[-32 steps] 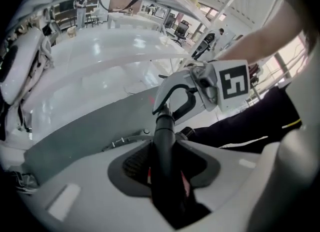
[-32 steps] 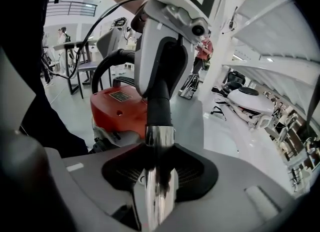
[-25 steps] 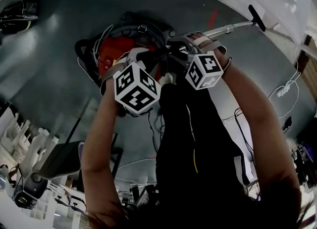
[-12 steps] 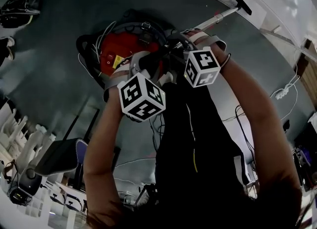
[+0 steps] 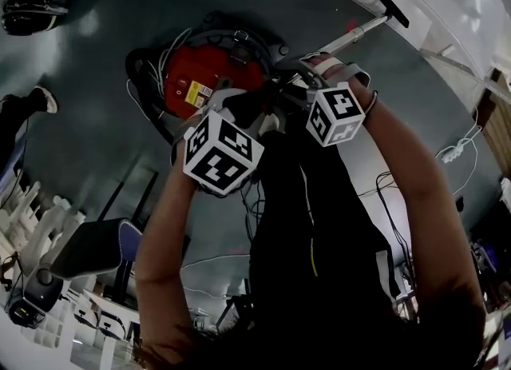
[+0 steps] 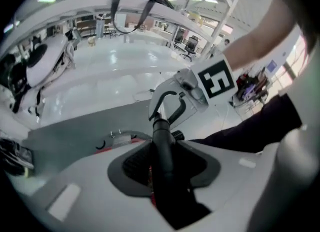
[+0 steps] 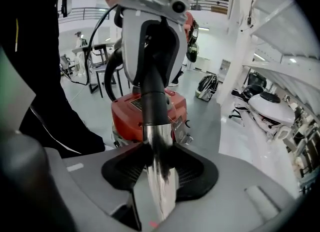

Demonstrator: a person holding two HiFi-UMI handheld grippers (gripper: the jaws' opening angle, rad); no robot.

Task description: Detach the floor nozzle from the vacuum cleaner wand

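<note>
Head view showed the red vacuum cleaner (image 5: 204, 73) on the grey floor (image 5: 96, 105). The chrome wand (image 5: 349, 37) ran up-right to the floor nozzle (image 5: 391, 7), which was attached at the wand's far end beside the white wall. Left gripper view showed the left tongs (image 6: 162, 173) clamped on the black hose handle (image 6: 161, 133). Right gripper view showed the right tongs (image 7: 160, 176) clamped on the wand, just below its black cuff (image 7: 152, 100).

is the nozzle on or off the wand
On: the nozzle sits joined to the far end of the wand.
</note>
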